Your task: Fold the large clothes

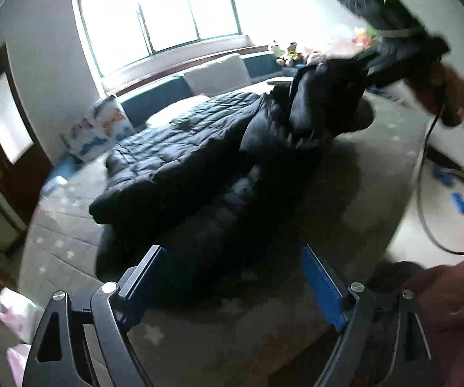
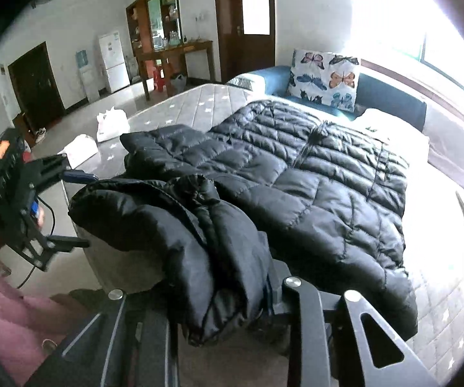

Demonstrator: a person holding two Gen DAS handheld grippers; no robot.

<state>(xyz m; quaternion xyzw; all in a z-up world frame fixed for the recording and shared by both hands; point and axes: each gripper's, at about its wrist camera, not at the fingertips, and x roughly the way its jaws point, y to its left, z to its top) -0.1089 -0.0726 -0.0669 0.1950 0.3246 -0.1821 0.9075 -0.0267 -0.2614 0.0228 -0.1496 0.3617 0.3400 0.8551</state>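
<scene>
Right wrist view first: our right gripper [image 2: 232, 303] is clamped on a bunched fold of the black quilted puffer jacket [image 2: 312, 174], the shiny fabric spilling over both jaws toward the lens. From the left wrist view we see that same gripper [image 1: 365, 64] raised above the bed, with the gathered part of the jacket [image 1: 183, 154] hanging from it in a dark drape.

Our left gripper [image 1: 232, 277] holds nothing. Its blue-padded fingers [image 1: 320, 287] stand wide apart over the near edge of the jacket, with no cloth between them. In the right wrist view it [image 2: 74, 209] hovers at the left, just beside the lifted fold and apart from it.

Outward from there, the rest of the jacket lies spread on the pale quilted mattress with small star marks [image 2: 199, 100], its far end near the butterfly-print cushion [image 2: 325, 79].

We judge the fold as begun and far from finished. One part is lifted, and most of the body lies flat and unfolded. What remains, as we read it, is to carry the lifted part across, lay it down flat, and make the further folds. The puffy, slippery fabric may spring back.
</scene>
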